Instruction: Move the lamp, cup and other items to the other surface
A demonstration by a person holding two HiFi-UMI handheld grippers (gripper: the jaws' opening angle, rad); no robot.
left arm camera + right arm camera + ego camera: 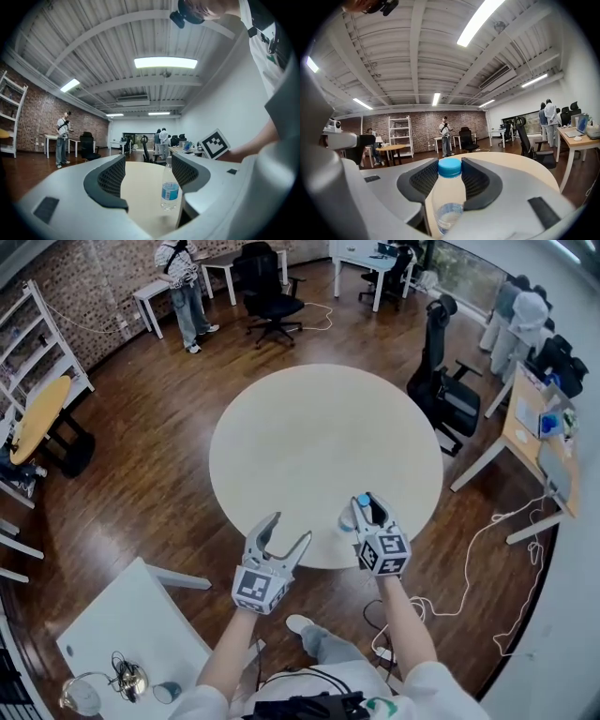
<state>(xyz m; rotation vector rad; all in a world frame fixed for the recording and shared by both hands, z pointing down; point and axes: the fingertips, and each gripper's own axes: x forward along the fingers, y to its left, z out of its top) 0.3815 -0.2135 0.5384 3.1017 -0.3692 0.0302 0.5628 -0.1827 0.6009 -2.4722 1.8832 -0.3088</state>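
A clear water bottle [449,199] with a blue cap stands upright between the pads of my right gripper [450,177], which is shut on it just below the cap. In the head view that right gripper [367,509] holds the bottle [351,516] over the near edge of the round beige table [319,446]. My left gripper [289,531] is open and empty just left of it, at the same edge. The left gripper view shows its open jaws [147,176] with the bottle [169,190] beyond them. A lamp [81,697] and a cup [167,692] sit on a white table [131,615] at the lower left.
A metal object with cables [127,678] lies between the lamp and cup. Black office chairs [442,390] stand right of and behind the round table. A white cable [478,549] runs across the wooden floor at the right. A person [185,292] stands at a far desk.
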